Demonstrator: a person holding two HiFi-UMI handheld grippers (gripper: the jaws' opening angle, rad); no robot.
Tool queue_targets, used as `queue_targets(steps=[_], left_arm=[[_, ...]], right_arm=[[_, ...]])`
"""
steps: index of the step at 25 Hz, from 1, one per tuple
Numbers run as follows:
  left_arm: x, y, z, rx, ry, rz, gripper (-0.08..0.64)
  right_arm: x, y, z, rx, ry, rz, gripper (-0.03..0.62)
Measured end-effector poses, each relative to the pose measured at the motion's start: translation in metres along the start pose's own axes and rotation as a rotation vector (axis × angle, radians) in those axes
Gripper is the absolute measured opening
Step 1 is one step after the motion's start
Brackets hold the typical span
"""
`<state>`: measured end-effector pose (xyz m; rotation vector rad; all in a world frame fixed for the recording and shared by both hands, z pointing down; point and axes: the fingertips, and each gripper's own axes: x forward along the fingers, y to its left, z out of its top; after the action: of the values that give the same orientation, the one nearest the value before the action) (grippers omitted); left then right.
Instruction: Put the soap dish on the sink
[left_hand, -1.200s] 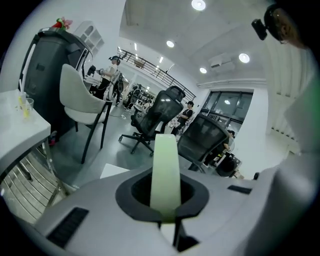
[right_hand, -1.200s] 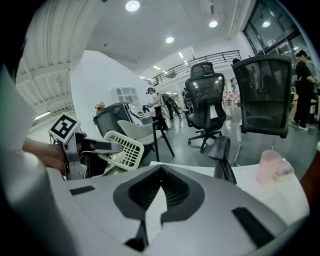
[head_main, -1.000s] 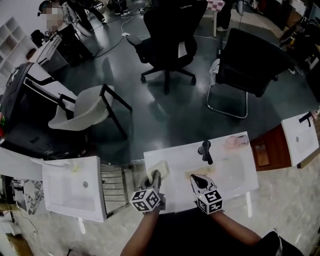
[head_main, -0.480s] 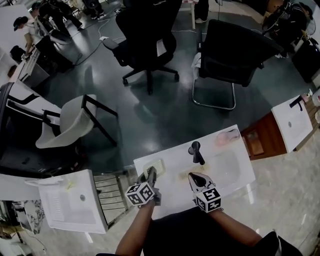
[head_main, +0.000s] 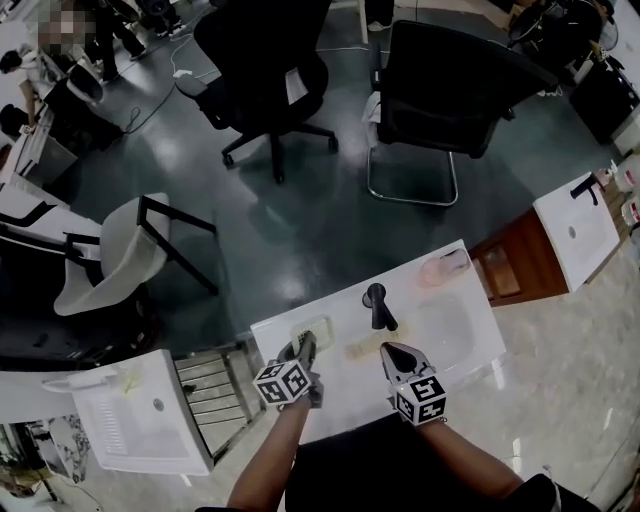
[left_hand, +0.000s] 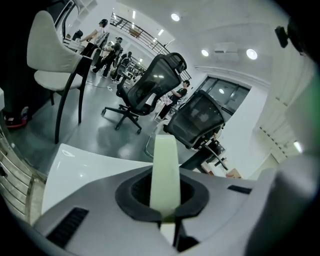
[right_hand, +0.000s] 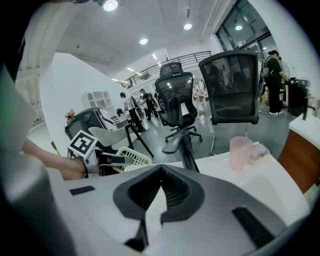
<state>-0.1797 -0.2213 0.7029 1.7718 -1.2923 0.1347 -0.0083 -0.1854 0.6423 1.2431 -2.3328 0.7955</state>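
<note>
Both tongs closed: left tongs (head_main: 303, 347) grip soap dish (head_main: 318, 330) at sink (head_main: 452, 335) edge; right tongs (head_main: 398, 352) empty.

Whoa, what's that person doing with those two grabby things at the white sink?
A person holds a gripper in each hand at a white sink. The left gripper is shut on a pale yellow soap dish, holding it by its edge over the sink's left end, left of the black faucet. Whether it touches the sink yet, I can't tell. The right gripper is shut and empty, near the sink's front edge.
</note>
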Motion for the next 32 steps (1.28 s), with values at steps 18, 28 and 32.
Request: queue_targets(steps=[18,28,32], left_arm=[[0.060,0.025,-0.014,-0.063,0.030,0.023,0.017],[0.074,0.035,-0.017,-0.175,-0.006,0.021,0.018],[0.076,0.040,-0.021,-0.194,-0.013,0.037,0.017]], right_arm=[[-0.008,-0.008,-0.034,0.035,0.063,0.002,-0.002],[-0.020,-0.020,-0.039,0.039,0.076,-0.026,-0.002],[-0.024,-0.023,-0.044,0.036,0.091,-0.029,-0.002]])
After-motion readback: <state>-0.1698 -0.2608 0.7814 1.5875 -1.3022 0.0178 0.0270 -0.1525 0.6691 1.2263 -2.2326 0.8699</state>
